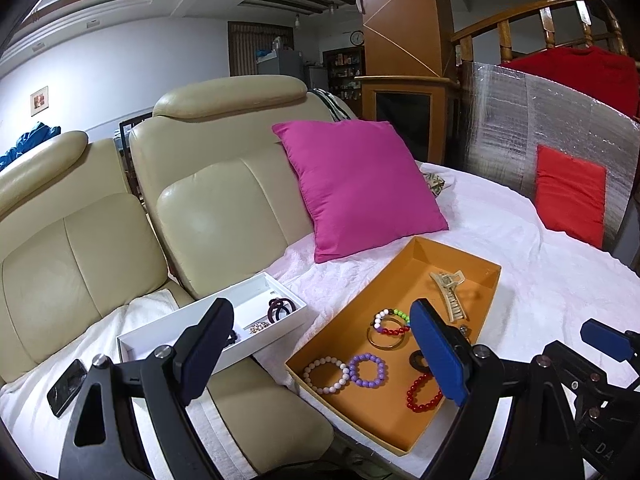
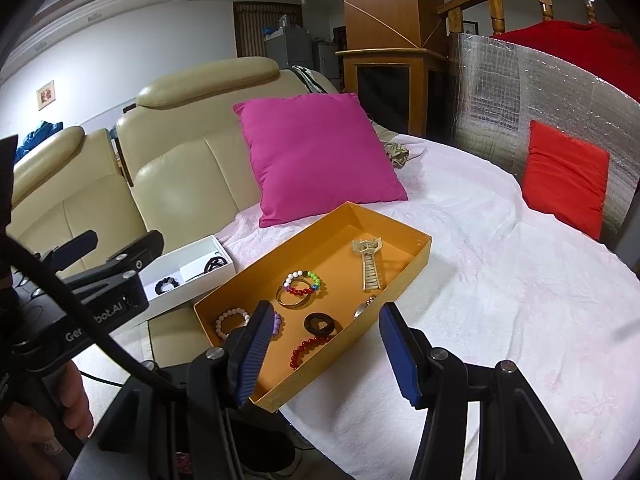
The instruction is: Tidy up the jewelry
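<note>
Both grippers hover with jaws apart and nothing between them. The left gripper [image 1: 320, 350] frames the gap between the two containers; the right gripper [image 2: 324, 354] sits over the near end of the orange tray [image 2: 224, 330].

Nearest the right jaws, just ahead of the fingertips, lie the red bead bracelet [image 2: 306, 350] and the dark ring-shaped hair tie [image 2: 319, 324]. The purple bead bracelet [image 1: 367, 369] is half hidden behind the right gripper's left finger, touching the white-pink bead bracelet [image 1: 326, 374] beside it. Beyond these, further from the jaws, the multicoloured bead bracelet [image 2: 306, 282] overlaps a thin gold bangle [image 2: 294, 298]; a small metallic piece [image 2: 362, 309] rests by the tray's right wall, too small to identify. Furthest in the tray is the beige claw hair clip [image 2: 370, 264].

Past the left gripper's left finger sits the white box [image 1: 168, 328], holding a dark looped hair tie [image 1: 280, 309], a small sparkly piece [image 1: 259, 326] and a black bead bracelet [image 2: 166, 284].

Count in the tray: five bracelets and one bangle are not all beaded — four bead bracelets, one bangle, one hair tie, one clip, one unidentified piece. In the box: three items.

The step in hand looks like picking a piece from the tray for sorting. The red bracelet is probably easiest: descend with jaws straddling one side of the loop, pinch beads rather than cord, and keep clear of the tray wall and the adjacent hair tie.
</note>
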Demonstrator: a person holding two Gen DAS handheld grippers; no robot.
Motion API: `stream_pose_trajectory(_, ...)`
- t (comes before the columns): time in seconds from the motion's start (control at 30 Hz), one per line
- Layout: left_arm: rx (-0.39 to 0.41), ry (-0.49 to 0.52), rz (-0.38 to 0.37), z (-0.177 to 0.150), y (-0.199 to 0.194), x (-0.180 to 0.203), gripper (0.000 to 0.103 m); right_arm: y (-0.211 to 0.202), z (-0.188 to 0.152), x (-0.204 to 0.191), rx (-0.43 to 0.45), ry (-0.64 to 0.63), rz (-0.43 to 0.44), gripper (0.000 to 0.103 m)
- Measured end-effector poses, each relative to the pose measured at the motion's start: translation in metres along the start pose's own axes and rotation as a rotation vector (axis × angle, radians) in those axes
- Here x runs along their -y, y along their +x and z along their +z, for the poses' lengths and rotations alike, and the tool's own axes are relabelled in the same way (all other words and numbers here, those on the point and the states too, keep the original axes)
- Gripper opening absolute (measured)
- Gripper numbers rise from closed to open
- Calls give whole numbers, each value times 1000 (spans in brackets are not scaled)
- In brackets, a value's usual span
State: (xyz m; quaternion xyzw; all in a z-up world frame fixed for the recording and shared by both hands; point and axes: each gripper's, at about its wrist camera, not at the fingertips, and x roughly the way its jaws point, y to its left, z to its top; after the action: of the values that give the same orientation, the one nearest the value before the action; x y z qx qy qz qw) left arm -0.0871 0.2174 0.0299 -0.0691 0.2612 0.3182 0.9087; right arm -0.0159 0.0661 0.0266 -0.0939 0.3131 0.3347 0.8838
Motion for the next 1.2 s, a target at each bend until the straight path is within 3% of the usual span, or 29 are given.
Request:
stream_pose_trajectory(0.63, 8, -51, 112, -4, 21, -25, 95, 23, 2, -12, -34, 3, -2, 59)
stream_pose_trajectory(0.8, 37, -60, 74, -3, 20, -36, 95, 28, 2, -13, -41, 0, 5, 59)
stream_pose_trajectory(1.03, -9, -17, 96, -5, 32, -37, 95, 36, 4, -19, -42, -8, 18, 59)
stream_pose_trajectory(1.2, -18, -22, 28, -6, 35, -33, 95, 41, 6, -20, -35, -11, 26, 59)
